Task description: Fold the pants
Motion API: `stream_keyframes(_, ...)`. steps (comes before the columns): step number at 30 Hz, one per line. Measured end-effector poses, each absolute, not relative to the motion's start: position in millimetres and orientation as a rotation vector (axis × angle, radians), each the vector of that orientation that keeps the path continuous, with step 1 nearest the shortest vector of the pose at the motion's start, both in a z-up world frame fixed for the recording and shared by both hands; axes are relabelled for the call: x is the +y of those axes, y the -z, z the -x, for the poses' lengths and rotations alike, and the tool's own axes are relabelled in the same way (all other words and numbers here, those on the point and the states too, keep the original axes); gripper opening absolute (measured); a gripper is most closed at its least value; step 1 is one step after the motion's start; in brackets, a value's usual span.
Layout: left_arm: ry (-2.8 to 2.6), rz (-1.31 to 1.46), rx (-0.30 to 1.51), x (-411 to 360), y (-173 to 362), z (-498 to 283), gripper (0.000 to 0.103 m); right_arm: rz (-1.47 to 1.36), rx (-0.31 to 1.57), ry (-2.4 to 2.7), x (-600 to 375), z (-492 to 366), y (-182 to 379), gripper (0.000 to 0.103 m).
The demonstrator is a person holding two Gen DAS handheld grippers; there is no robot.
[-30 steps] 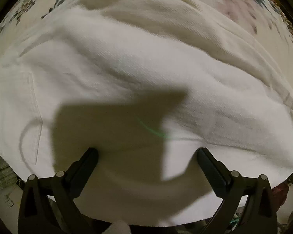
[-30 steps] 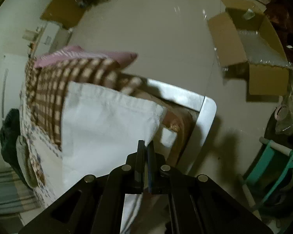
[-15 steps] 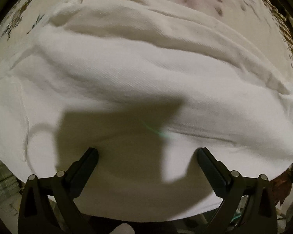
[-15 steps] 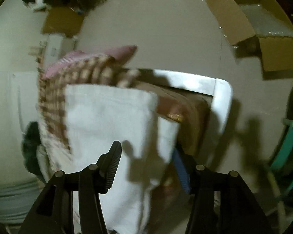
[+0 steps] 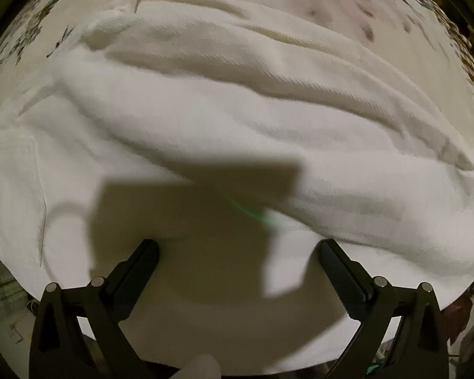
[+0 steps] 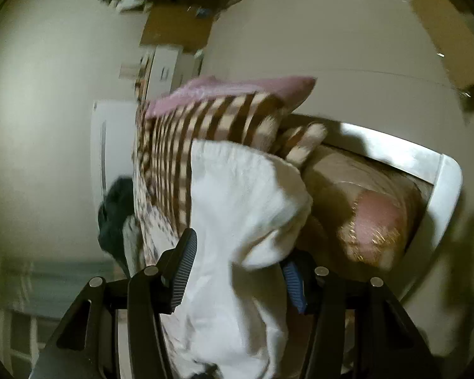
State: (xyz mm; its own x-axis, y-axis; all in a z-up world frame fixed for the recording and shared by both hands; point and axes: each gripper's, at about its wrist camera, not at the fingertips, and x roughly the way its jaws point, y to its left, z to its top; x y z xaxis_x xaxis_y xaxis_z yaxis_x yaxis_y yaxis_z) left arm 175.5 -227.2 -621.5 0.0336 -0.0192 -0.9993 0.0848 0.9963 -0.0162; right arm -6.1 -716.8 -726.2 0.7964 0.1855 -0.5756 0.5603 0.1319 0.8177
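White twill fills nearly the whole left wrist view: the pants (image 5: 237, 120) lie spread in long soft folds across a floral bedsheet (image 5: 347, 3) that shows only along the upper rim. I read my left gripper (image 5: 238, 252) as wide open — its two black fingers (image 5: 341, 271) stand far apart at the bottom of the frame, nothing between them but cloth lying below. Its blocky shadow falls on the fabric just ahead of the tips. A seam line runs down the left edge of the garment; I take it for a pocket edge but cannot be sure.

Right wrist view: my right gripper (image 6: 237, 268) also stands open, blue ribbed pads (image 6: 183, 271) apart, with a bunched end of the pants (image 6: 237, 195) sitting between them. I cannot tell whether either pad touches the cloth; the right pad is partly covered by a fold. The pants hang over the edge of the bed here, the frame somewhat blurred. Behind them lies a brown-and-cream checked blanket (image 6: 186, 132), with a pink pillow (image 6: 237, 87) beyond it. To the right — a white bed frame (image 6: 439, 189) with a tan and pink cushion (image 6: 373, 218) inside it. Cardboard boxes (image 6: 177, 31) sit on the pale floor farther off.
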Motion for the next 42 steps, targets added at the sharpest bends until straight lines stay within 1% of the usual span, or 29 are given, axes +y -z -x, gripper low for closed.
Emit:
stream_keyframes(1,0.075,-0.047,1.534,-232.5,625.3,-176.9,0.103,-1.427,0.658,0.302,-716.6,2.8,731.5,0.055)
stream_keyframes(4,0.064,-0.039,1.521,-235.9,626.2,-177.3,0.103,-1.444,0.612,0.270,-714.4,-2.5,743.9,0.055)
stream_keyframes(5,0.064,-0.038,1.516,-236.1,626.3,-179.1,0.103,-1.444,0.608,0.261,-714.5,-3.9,742.6,0.054)
stream_keyframes(6,0.067,-0.037,1.511,-237.0,626.8,-177.7,0.103,-1.451,0.581,0.243,-714.5,-2.9,739.1,0.047)
stream_keyframes(7,0.068,-0.037,1.508,-239.4,627.1,-175.9,0.103,-1.446,0.558,0.219,-713.2,-1.6,733.7,0.043)
stream_keyframes(8,0.070,-0.037,1.507,-237.1,628.0,-170.8,0.103,-1.406,0.570,0.225,-712.0,-0.2,727.1,0.043)
stream_keyframes(10,0.072,-0.035,1.510,-238.2,628.9,-168.6,0.103,-1.304,0.678,0.331,-710.6,2.6,721.9,0.044)
stream_keyframes(11,0.071,-0.036,1.512,-238.1,629.1,-167.0,0.103,-1.287,0.741,0.389,-709.5,6.1,729.0,0.046)
stream_keyframes(12,0.069,-0.036,1.514,-229.2,624.9,-160.6,0.103,-1.319,0.753,0.389,-709.0,8.8,738.2,0.046)
stream_keyframes(14,0.066,-0.036,1.515,-230.0,626.5,-164.4,0.103,-1.393,0.694,0.375,-711.1,14.5,749.9,0.048)
stream_keyframes(15,0.064,-0.037,1.517,-235.1,623.3,-173.0,0.103,-1.417,0.679,0.375,-713.8,13.3,753.4,0.051)
stream_keyframes(16,0.064,-0.037,1.516,-223.4,614.5,-169.5,0.103,-1.433,0.663,0.380,-715.6,12.3,754.9,0.051)
stream_keyframes(18,0.062,-0.037,1.513,-225.4,615.2,-171.3,0.103,-1.453,0.625,0.390,-719.4,4.3,755.4,0.053)
stream_keyframes(20,0.062,-0.037,1.512,-228.7,614.1,-170.5,0.103,-1.416,0.648,0.418,-720.6,-5.2,756.5,0.047)
stream_keyframes(21,0.063,-0.037,1.513,-228.8,614.8,-170.7,0.103,-1.373,0.659,0.450,-718.7,-7.5,753.9,0.033)
stream_keyframes(22,0.063,-0.036,1.516,-226.9,615.1,-172.3,0.103,-1.337,0.672,0.468,-716.0,-8.7,748.8,0.025)
stream_keyframes(24,0.064,-0.036,1.522,-224.3,614.2,-173.2,0.103,-1.207,0.699,0.522,-707.2,-12.7,729.1,0.019)
stream_keyframes(27,0.061,-0.038,1.526,-221.8,611.9,-173.4,0.103,-1.102,0.692,0.515,-685.1,-2.4,696.2,0.017)
stream_keyframes(30,0.056,-0.037,1.527,-221.3,610.4,-173.6,0.103,-1.078,0.685,0.476,-669.8,3.4,677.0,0.017)
stream_keyframes(32,0.049,-0.035,1.525,-221.3,610.4,-173.5,0.103,-1.065,0.698,0.456,-671.9,-2.0,682.1,0.017)
stream_keyframes(34,0.043,-0.033,1.524,-222.1,610.9,-173.5,0.103,-1.079,0.729,0.473,-678.5,-7.4,691.0,0.024)
stream_keyframes(35,0.041,-0.032,1.524,-222.4,611.1,-173.6,0.103,-1.103,0.754,0.480,-685.4,-13.3,702.4,0.032)
stream_keyframes(36,0.039,-0.031,1.522,-222.6,611.2,-173.6,0.103,-1.132,0.772,0.491,-689.7,-18.5,712.5,0.037)
stream_keyframes(37,0.038,-0.031,1.520,-223.8,612.0,-173.2,0.103,-1.165,0.773,0.492,-695.5,-20.2,722.7,0.038)
stream_keyframes(40,0.042,-0.030,1.507,-224.1,612.7,-171.1,0.103,-1.285,0.681,0.471,-707.4,-16.0,735.5,0.038)
stream_keyframes(41,0.043,-0.031,1.501,-225.0,613.3,-170.2,0.103,-1.310,0.664,0.471,-708.6,-13.5,736.5,0.035)
stream_keyframes(42,0.044,-0.032,1.494,-225.2,613.3,-168.8,0.103,-1.305,0.661,0.489,-707.6,-11.2,735.3,0.020)
